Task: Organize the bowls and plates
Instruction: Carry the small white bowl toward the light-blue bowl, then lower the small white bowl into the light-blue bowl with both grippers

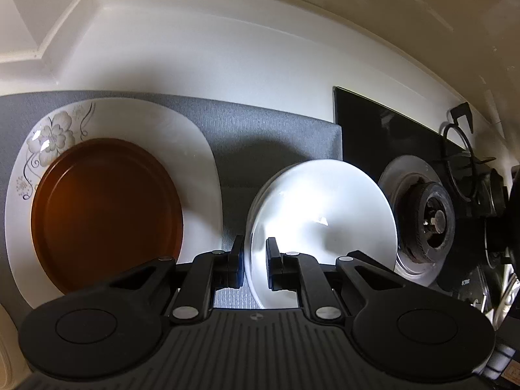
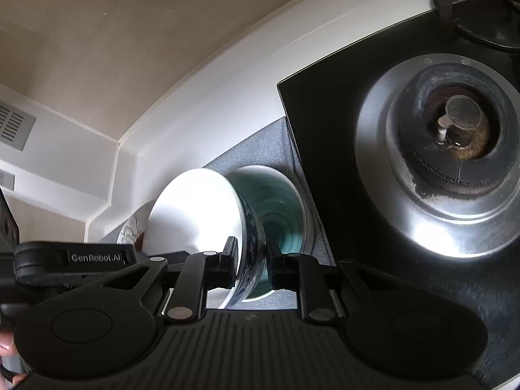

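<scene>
Kitchen counter fittings seen around the work area

A grey mat (image 1: 247, 130) is laid on the white countertop (image 1: 195, 55), with its right edge set against a black glass hob (image 1: 364, 120). On the hob a gas burner (image 2: 455, 130) is seated in a shiny metal ring (image 2: 432, 224), on which dark stains are seen near the burner's base. A black pan support (image 1: 461, 149) is seen farther back on the hob. The counter is bounded behind by a cream wall (image 2: 130, 32), and a slatted vent (image 2: 13, 126) is fitted at the left of the right wrist view.
</scene>
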